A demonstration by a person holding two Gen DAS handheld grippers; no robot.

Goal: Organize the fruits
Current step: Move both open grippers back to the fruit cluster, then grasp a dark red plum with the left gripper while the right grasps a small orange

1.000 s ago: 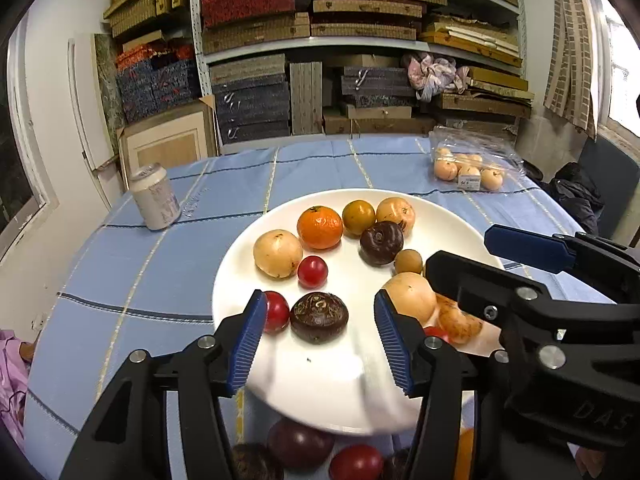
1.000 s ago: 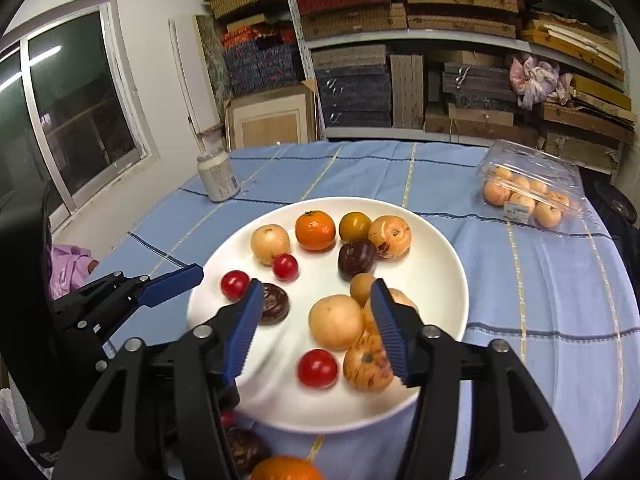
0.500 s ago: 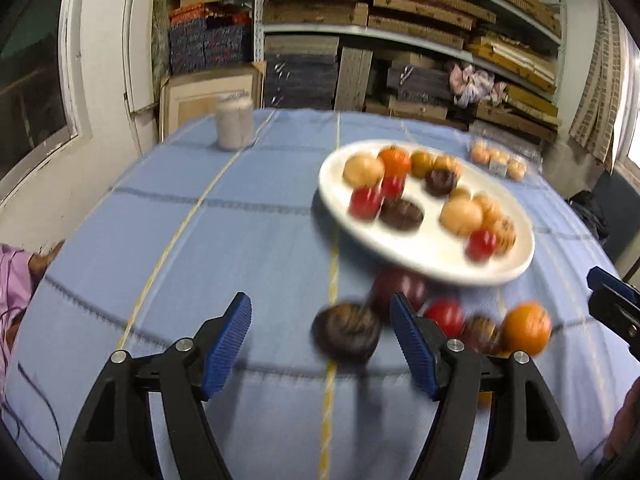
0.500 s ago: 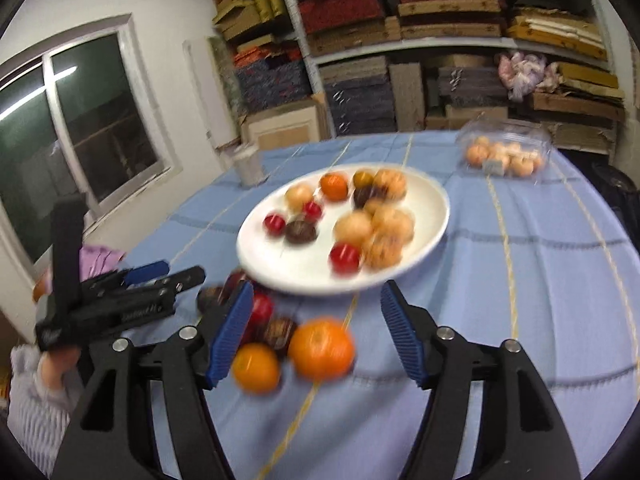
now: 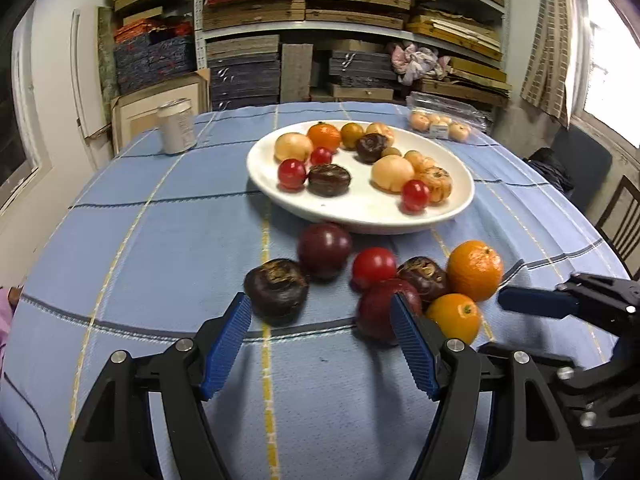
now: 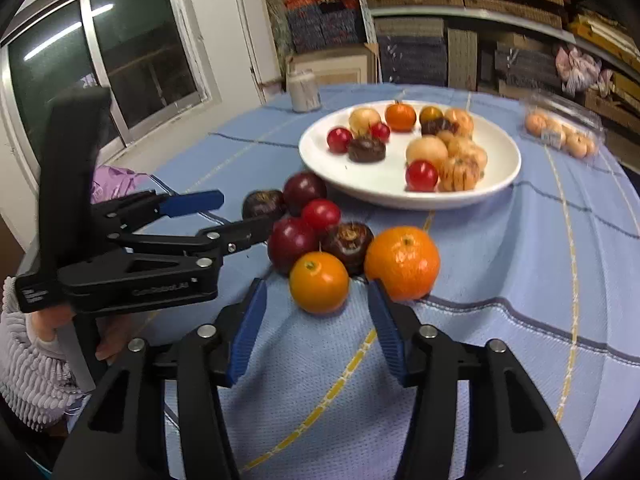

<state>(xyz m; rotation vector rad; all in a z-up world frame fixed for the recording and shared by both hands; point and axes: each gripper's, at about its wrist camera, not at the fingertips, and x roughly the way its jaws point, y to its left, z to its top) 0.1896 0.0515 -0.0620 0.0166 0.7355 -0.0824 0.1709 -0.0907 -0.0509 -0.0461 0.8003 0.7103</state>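
A white plate (image 5: 360, 210) (image 6: 508, 160) holds several fruits: oranges, red tomatoes, dark and pale ones. In front of it, loose fruits lie on the blue cloth: a dark brown fruit (image 5: 277, 288), a purple plum (image 5: 324, 244), a red tomato (image 5: 374, 266), a large orange (image 5: 475, 270) (image 6: 402, 263) and a small orange (image 5: 454, 318) (image 6: 319, 282). My left gripper (image 5: 322, 340) is open and empty, just short of the dark brown fruit. My right gripper (image 6: 316, 328) is open and empty, just short of the small orange.
A white can (image 5: 176, 126) stands at the far left of the table. A clear plastic box of pale fruits (image 5: 444, 120) lies at the far right. Shelves of stacked boxes fill the back wall. A chair (image 5: 622, 216) stands at the right.
Both grippers have pulled back from over the plate to the near side of the table. The loose fruits now lie right in front of the fingers. Both stayed open.
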